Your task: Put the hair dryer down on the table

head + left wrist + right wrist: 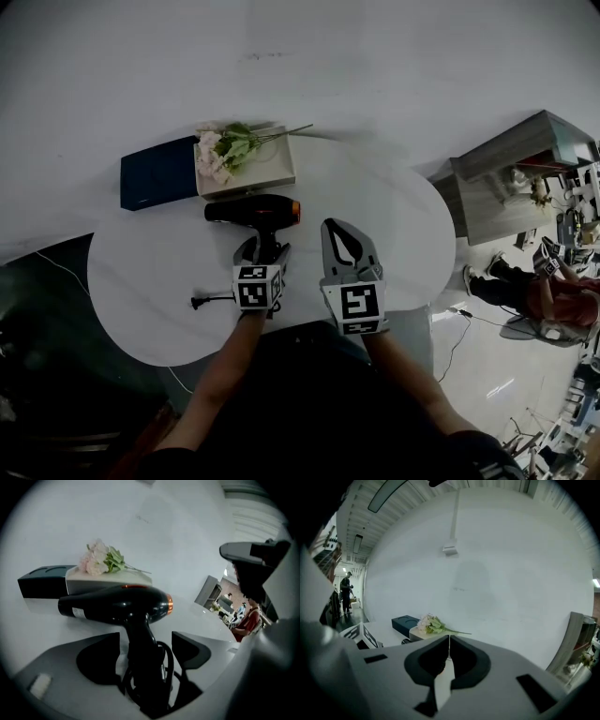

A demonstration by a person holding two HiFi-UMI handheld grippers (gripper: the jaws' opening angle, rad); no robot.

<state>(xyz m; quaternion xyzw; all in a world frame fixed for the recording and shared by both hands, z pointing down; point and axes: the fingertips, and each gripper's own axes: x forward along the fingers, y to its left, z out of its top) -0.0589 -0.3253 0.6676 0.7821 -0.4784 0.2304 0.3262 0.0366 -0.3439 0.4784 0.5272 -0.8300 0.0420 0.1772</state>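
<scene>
The hair dryer (255, 212) lies on the table (141, 281), its handle between the wide-open, non-gripping jaws of the left gripper (264, 248), while the right gripper (332, 227) is closed and empty.

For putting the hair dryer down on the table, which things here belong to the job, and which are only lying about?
Job: hair dryer, lying on the table; left gripper, jaws open around its handle.
Lying about: flowers, cream box under them, dark blue box; right gripper, shut and empty.
</scene>
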